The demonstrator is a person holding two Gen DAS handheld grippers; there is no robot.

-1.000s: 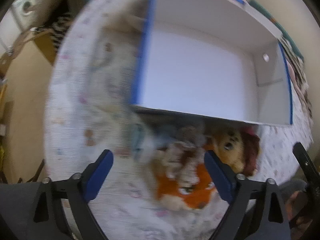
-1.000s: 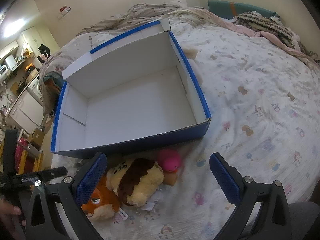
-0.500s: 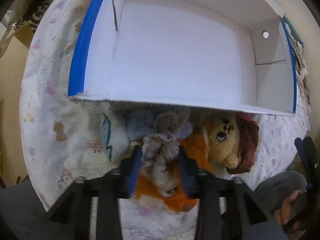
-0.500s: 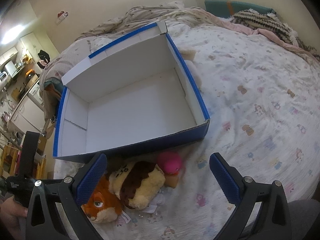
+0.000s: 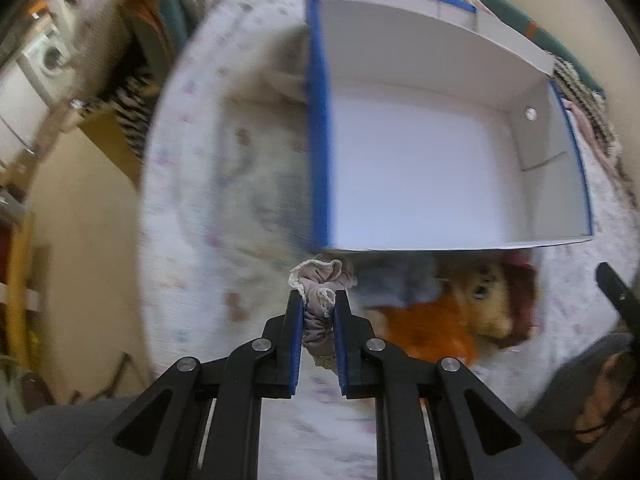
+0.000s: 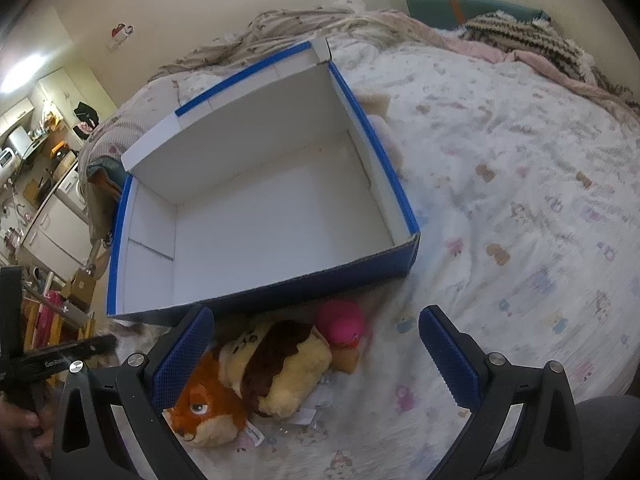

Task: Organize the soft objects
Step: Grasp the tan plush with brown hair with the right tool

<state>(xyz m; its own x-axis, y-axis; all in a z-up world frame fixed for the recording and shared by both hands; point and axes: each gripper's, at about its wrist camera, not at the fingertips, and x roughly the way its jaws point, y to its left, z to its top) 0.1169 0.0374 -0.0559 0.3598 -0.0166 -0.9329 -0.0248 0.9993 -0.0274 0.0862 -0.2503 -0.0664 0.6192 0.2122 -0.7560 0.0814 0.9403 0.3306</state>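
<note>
My left gripper (image 5: 318, 300) is shut on a grey-pink lace-trimmed cloth (image 5: 320, 286) and holds it above the bed, just in front of the near left corner of the blue box (image 5: 318, 140). The box is white inside and holds nothing (image 6: 394, 184). In front of it lie an orange fox plush (image 6: 210, 412), a yellow plush with brown hair (image 6: 280, 368) and a pink plush (image 6: 342, 322); the fox (image 5: 432, 330) and the yellow plush (image 5: 492, 300) show blurred in the left wrist view. My right gripper (image 6: 316, 344) is open above these plushes.
The box stands on a bed with a white patterned cover (image 6: 520, 200). Blankets and a striped pillow (image 6: 516, 38) lie at the far side. The bed's left edge drops to the floor (image 5: 80, 240), with furniture beyond.
My left gripper closed on the lace cloth among the plushes, then lifted it and moved left toward the box's corner. The right gripper stayed open and nearly still.
</note>
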